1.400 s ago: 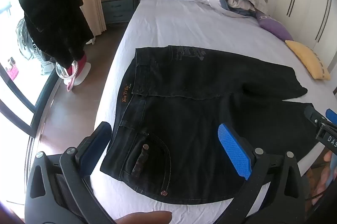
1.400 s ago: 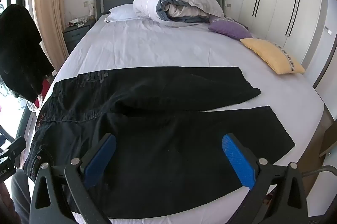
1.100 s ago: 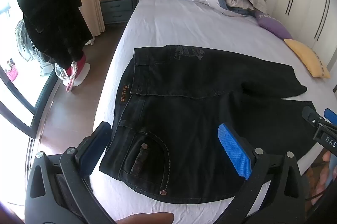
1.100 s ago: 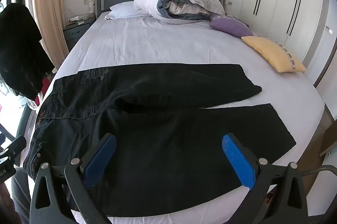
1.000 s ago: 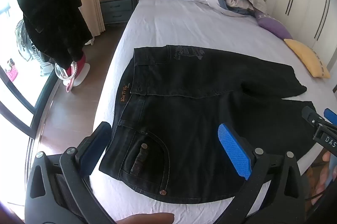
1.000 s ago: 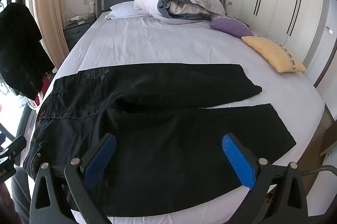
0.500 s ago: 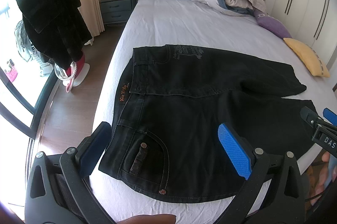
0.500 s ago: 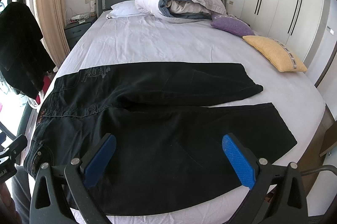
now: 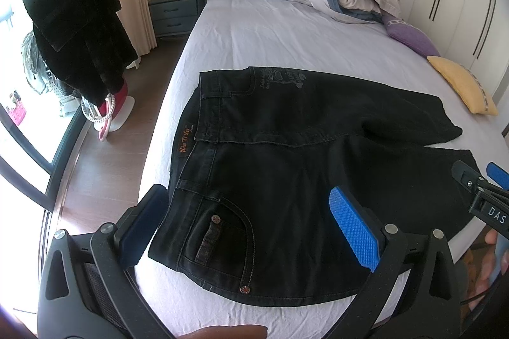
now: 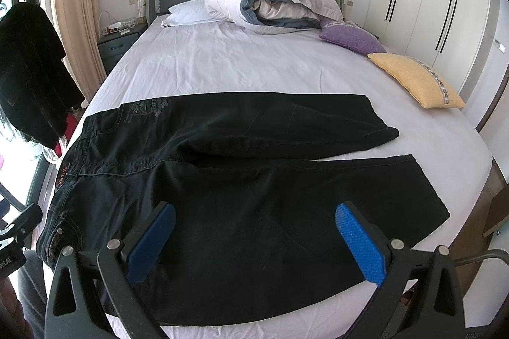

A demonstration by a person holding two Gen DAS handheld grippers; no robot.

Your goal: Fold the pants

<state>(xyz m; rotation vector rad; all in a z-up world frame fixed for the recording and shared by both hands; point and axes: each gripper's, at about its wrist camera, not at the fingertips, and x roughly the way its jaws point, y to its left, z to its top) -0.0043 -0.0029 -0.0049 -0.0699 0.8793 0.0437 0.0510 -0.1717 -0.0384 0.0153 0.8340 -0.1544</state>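
Both views have crept slightly forward — pants (image 10: 241, 180) otherwise unmoved.

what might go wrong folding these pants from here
The near edge of the black pants lies close to the foot edge of the bed; a pull toward the person may slide them off. Both the left gripper and the right gripper are open and hold nothing, so a shallow pinch may catch one denim layer. The legs are splayed apart, so the fold may come out crooked.
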